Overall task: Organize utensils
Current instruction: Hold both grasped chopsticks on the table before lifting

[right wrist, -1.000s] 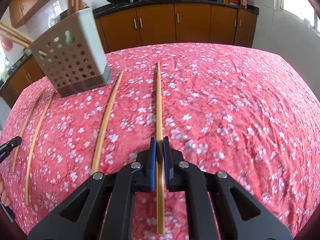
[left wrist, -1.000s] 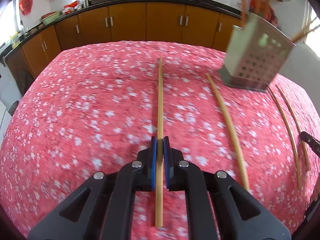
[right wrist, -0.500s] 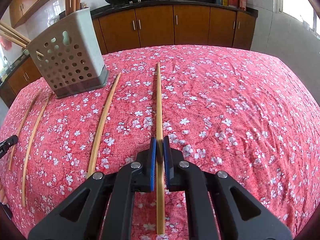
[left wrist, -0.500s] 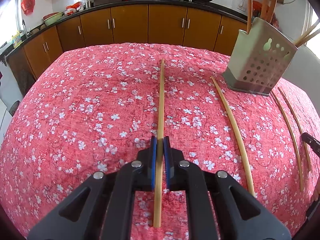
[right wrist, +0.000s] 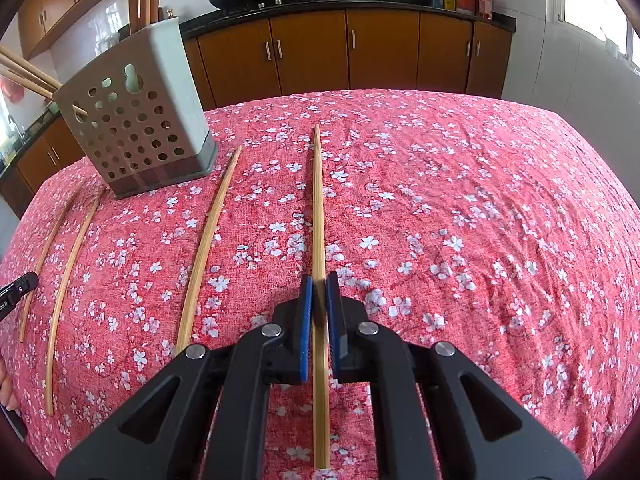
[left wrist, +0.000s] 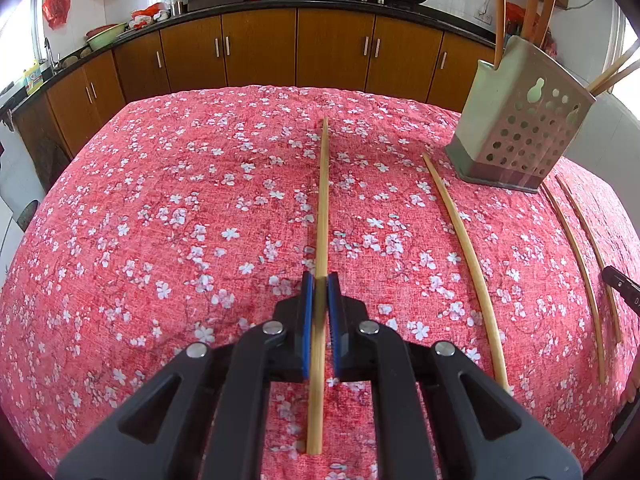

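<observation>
My left gripper [left wrist: 320,280] is shut on a long bamboo chopstick [left wrist: 323,200] that points forward just above the red flowered cloth. My right gripper [right wrist: 319,280] is shut on another bamboo chopstick [right wrist: 317,200] in the same way. A grey perforated utensil holder [left wrist: 520,128] with several chopsticks standing in it sits at the far right in the left wrist view and at the far left in the right wrist view [right wrist: 136,120]. One loose chopstick [left wrist: 464,248] lies beside the holder; it also shows in the right wrist view [right wrist: 208,240].
Two thinner loose chopsticks [left wrist: 576,256] lie beyond the holder, also visible in the right wrist view [right wrist: 68,264]. The table's red flowered cloth [left wrist: 160,220] spreads wide. Brown kitchen cabinets [left wrist: 296,48] and a counter with woks stand behind the table.
Both grippers keep their chopsticks. The views have steadied and drawn back slightly, so the holder sits a little farther off and higher in both views.
</observation>
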